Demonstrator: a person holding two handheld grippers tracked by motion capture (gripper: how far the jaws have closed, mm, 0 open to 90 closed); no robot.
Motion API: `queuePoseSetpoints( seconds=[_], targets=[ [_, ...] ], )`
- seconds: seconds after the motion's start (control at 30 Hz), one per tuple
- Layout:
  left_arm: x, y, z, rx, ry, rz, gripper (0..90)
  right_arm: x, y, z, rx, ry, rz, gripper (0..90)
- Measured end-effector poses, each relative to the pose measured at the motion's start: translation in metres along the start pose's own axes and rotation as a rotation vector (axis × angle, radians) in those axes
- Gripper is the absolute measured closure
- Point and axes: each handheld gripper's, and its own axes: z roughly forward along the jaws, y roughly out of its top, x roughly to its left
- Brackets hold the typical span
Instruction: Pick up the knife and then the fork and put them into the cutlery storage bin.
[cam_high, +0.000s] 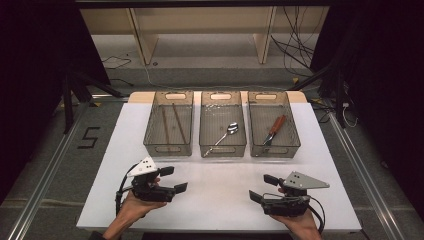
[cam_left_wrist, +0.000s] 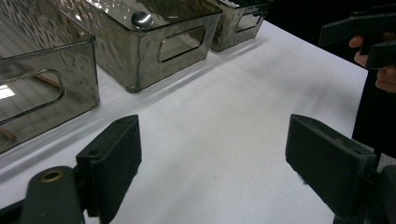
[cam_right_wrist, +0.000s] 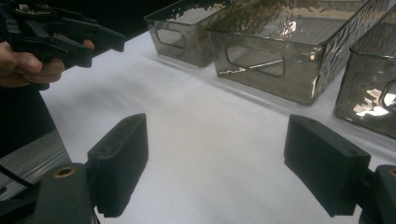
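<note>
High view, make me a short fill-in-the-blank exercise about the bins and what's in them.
1. ____ clear bins stand in a row on the white table.
2. The middle bin holds a ____.
3. The fork with the orange handle lies in the ____ bin.
4. The jaws of the left gripper and the right gripper stand ____, holding nothing.

Missing words: three; spoon; right; open
</note>
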Motion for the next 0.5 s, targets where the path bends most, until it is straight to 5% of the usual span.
queuePoseSetpoints(
  seconds=[0.5],
  targets=[
    [-0.0008,0.0001,0.002,0.01,-0.003,0.007,17.4,0.0009,-0.0001,0.0006,0.005,0.0,-0.002,22.7]
  ],
)
